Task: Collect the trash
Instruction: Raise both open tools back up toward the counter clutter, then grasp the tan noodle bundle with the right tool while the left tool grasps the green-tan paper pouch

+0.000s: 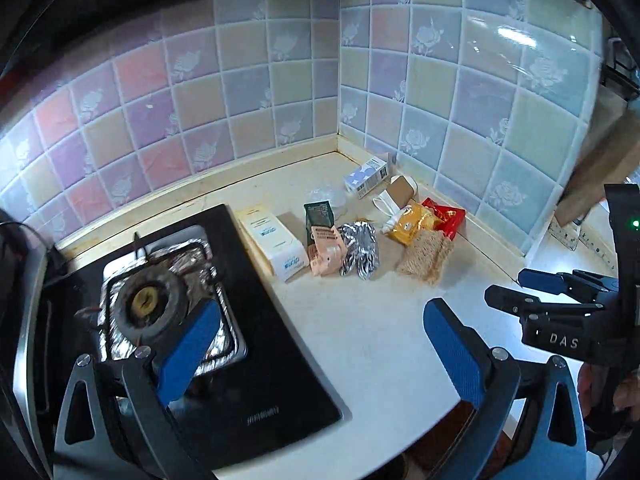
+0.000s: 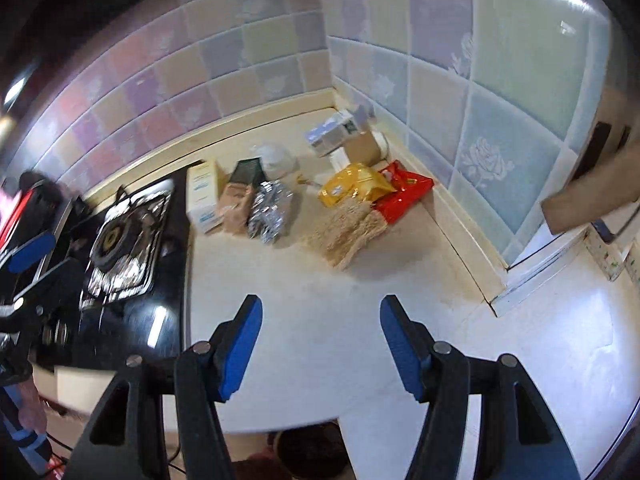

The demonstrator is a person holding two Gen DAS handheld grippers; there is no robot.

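A row of trash lies near the counter's back corner: a white carton (image 1: pixel 276 242) (image 2: pixel 204 196), a pink packet (image 1: pixel 326 254) (image 2: pixel 236 206), a crumpled foil wrapper (image 1: pixel 360 252) (image 2: pixel 270 212), a yellow bag (image 1: pixel 412 222) (image 2: pixel 354 186), a red packet (image 1: pixel 450 216) (image 2: pixel 406 196), a tan noodle block (image 1: pixel 426 258) (image 2: pixel 346 228) and a blue-white box (image 1: pixel 368 176) (image 2: pixel 332 134). My left gripper (image 1: pixel 320 344) is open and empty, over the stove's edge. My right gripper (image 2: pixel 320 344) (image 1: pixel 516 292) is open and empty, above bare counter short of the trash.
A black gas stove (image 1: pixel 168 312) (image 2: pixel 120 240) with a foil-lined burner is at the left. Tiled walls (image 1: pixel 280 80) meet behind the trash. The cream counter (image 1: pixel 380 340) curves off at the front edge. A brown board (image 1: pixel 600 176) leans at the right.
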